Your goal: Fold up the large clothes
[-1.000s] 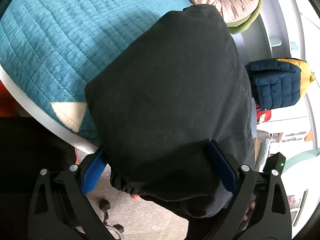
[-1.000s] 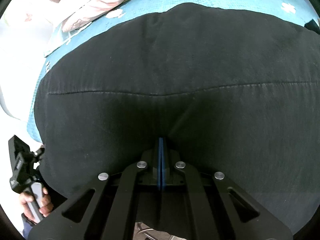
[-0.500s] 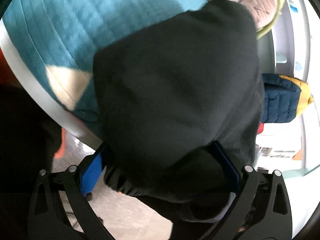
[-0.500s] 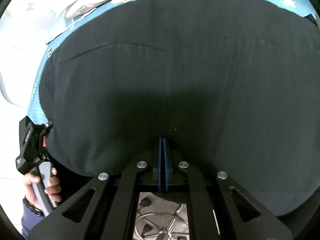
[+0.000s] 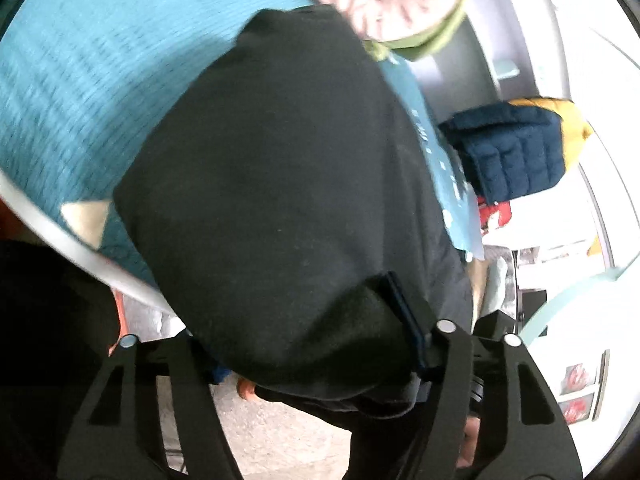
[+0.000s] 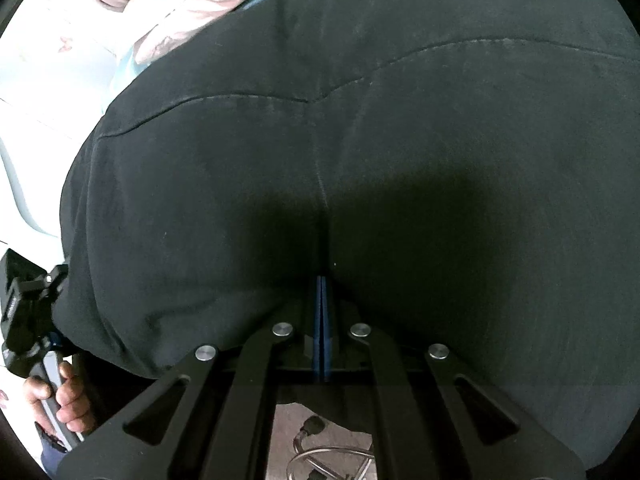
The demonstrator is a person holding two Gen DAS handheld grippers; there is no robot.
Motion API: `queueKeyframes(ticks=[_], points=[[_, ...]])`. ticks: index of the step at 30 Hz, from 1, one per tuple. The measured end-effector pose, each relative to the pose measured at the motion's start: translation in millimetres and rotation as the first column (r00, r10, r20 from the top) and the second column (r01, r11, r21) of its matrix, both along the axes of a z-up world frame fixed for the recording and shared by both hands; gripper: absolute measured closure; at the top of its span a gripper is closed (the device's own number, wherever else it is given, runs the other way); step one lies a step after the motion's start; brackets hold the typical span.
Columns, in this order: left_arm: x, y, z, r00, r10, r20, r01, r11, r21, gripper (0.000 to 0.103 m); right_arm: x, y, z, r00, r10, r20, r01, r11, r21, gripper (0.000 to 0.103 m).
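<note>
A large black garment (image 5: 280, 168) lies over the teal quilted bed (image 5: 72, 92) and hangs past its near edge. My left gripper (image 5: 304, 320) is open; the garment's lower hem bulges between its wide-set fingers and hides the left blue pad. In the right wrist view the same black garment (image 6: 360, 152) fills the frame, a seam running across it. My right gripper (image 6: 322, 280) is shut on a pinch of the garment's cloth, blue pads pressed together.
A pink and green duvet (image 5: 404, 0) is bunched at the bed's far end, also in the right wrist view (image 6: 172, 4). A navy and yellow padded jacket (image 5: 516, 144) lies beyond the bed. The bed's white rim (image 5: 60, 240) and the floor (image 5: 280, 440) are below. The left gripper's handle and hand (image 6: 44, 368) show at lower left.
The left gripper has swung so more of the bed's right edge and the jacket show. The right gripper stays shut on the cloth, and the garment's seam has dropped lower in its view.
</note>
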State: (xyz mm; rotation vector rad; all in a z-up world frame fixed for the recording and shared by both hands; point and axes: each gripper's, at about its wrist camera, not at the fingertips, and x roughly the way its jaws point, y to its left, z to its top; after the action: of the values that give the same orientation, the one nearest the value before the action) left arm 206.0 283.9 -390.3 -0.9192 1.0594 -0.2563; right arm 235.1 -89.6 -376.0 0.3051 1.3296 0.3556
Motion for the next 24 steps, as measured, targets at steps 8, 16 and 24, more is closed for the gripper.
queueKeyframes(ticks=[8, 16, 24], points=[[3, -25, 30, 0.998, -0.032, 0.062, 0.029, 0.998, 0.052, 0.045, -23, -16, 22, 0.998, -0.068, 0.009, 0.068, 0.995, 0.068, 0.102], [13, 8, -30, 0.992, 0.059, -0.114, -0.058, 0.998, 0.014, 0.018, -16, -20, 9, 0.998, -0.063, -0.023, 0.065, 0.992, 0.105, 0.103], [33, -3, -27, 0.999, 0.041, -0.035, -0.037, 0.995, 0.094, 0.037, -15, -23, 15, 0.996, -0.076, -0.04, 0.08, 0.99, 0.115, 0.103]])
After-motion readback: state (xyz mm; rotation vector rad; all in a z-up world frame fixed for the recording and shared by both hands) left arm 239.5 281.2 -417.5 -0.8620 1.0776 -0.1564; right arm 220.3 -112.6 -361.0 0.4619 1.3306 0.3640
